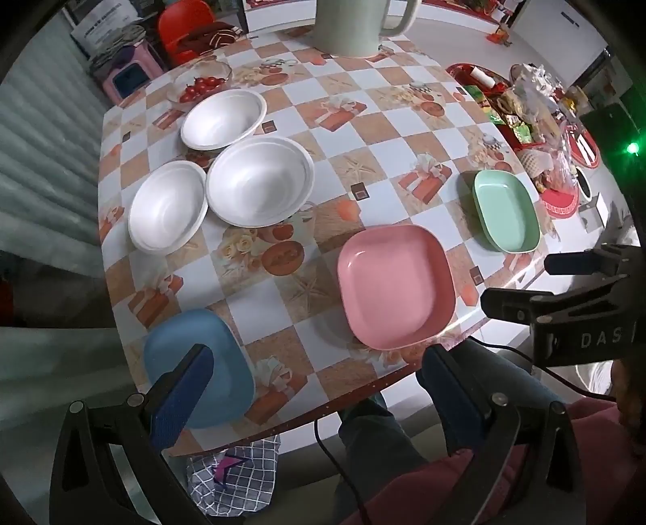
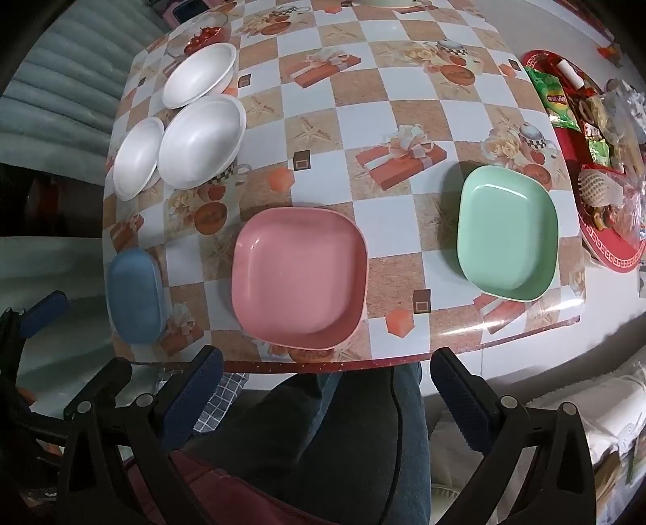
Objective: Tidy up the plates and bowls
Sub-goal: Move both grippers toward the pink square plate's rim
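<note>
Table: a checked cloth (image 2: 363,101) of white and tan squares with printed gift boxes, starfish and teacups covers it; all the dishes sit on it, right way up and empty.
Pink plate (image 2: 298,278): square with rounded corners and a raised rim, glossy; it lies at the near edge of the table, between the blue plate and the green one, apart from both.
Blue plate (image 2: 135,295): same rounded square shape, at the near left corner of the table.
Green plate (image 2: 506,232): pale mint, same shape, toward the right side, near a red tray (image 2: 605,250) of snacks.
White bowls: three round, matt, foam-like bowls clustered at the far left. The middle one (image 1: 260,181) is the widest; the near one (image 1: 167,206) touches its rim; the far one (image 1: 224,119) sits just behind it.
Left gripper (image 1: 319,387): released, blue-padded fingers spread wide with nothing between them, above the near table edge.
Right gripper (image 2: 327,395): released likewise, fingers wide apart and empty, over the person's lap just short of the table edge.
Writing: the letters "DAS" show on the black body of the right gripper in the left wrist view; a green snack bag (image 2: 555,99) on the tray has a logo too small to read.
Other: a pale jug (image 1: 355,24) stands at the far side.
</note>
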`<state>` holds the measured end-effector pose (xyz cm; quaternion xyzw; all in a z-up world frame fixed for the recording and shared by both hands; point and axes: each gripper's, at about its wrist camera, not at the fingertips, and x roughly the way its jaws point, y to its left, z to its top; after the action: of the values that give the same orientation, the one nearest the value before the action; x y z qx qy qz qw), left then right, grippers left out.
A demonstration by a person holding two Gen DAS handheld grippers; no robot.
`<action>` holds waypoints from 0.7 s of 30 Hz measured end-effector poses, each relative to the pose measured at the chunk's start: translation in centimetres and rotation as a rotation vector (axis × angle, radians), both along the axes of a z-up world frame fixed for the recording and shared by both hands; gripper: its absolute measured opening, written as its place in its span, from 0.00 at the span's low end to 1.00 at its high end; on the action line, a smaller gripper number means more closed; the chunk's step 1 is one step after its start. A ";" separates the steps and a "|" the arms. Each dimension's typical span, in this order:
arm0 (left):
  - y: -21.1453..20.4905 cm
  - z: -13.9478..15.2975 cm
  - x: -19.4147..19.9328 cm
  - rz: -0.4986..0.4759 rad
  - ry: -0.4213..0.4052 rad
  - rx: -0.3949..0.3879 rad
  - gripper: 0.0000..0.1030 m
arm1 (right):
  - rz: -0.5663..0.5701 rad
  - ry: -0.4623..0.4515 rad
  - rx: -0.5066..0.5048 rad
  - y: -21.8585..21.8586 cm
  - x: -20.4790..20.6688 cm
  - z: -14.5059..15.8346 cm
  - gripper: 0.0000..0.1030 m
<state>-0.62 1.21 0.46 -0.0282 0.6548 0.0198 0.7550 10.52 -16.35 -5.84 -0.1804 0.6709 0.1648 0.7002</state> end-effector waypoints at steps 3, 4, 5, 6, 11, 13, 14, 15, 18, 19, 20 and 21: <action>0.2 -0.1 -0.1 0.002 0.010 -0.008 1.00 | -0.003 0.010 0.003 0.3 -0.2 0.3 1.00; 0.2 -0.1 -0.1 0.000 0.009 -0.009 1.00 | -0.006 0.011 0.004 0.4 -0.2 0.3 1.00; 0.4 -0.1 -0.1 -0.004 0.008 -0.009 1.00 | -0.009 0.009 0.004 -0.2 -0.1 0.4 1.00; -0.3 0.0 0.4 0.000 0.011 -0.003 1.00 | -0.013 0.008 0.003 -0.2 -0.2 0.4 1.00; -0.8 0.0 0.4 -0.022 0.002 -0.004 1.00 | -0.038 -0.003 0.006 -1.2 0.1 0.4 1.00; -0.9 0.0 0.4 -0.026 0.000 -0.004 1.00 | -0.043 -0.008 -0.005 -1.2 -0.1 0.4 1.00; -0.9 -0.1 0.4 -0.028 -0.001 -0.007 1.00 | -0.045 -0.011 -0.010 -1.3 -0.1 0.3 1.00; -0.9 -0.1 0.4 -0.028 0.000 -0.007 1.00 | -0.047 -0.015 -0.014 -1.4 -0.1 0.3 1.00; -1.0 -0.2 0.4 -0.029 -0.019 -0.016 1.00 | -0.054 -0.023 -0.008 -1.5 0.0 0.3 1.00; -1.1 -0.2 0.4 -0.030 -0.022 -0.020 1.00 | -0.054 -0.030 0.001 -1.6 0.0 0.4 1.00; -1.1 -0.2 0.4 -0.032 -0.037 -0.026 1.00 | -0.057 -0.029 -0.001 -1.7 0.1 0.4 1.00; -1.1 -0.2 0.4 -0.033 -0.048 -0.032 1.00 | -0.057 -0.039 0.004 -1.8 0.1 0.4 1.00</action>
<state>-0.20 0.10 0.23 -0.0302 0.6369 -0.0038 0.7703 10.65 -18.11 -5.43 -0.1631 0.6618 0.1427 0.7177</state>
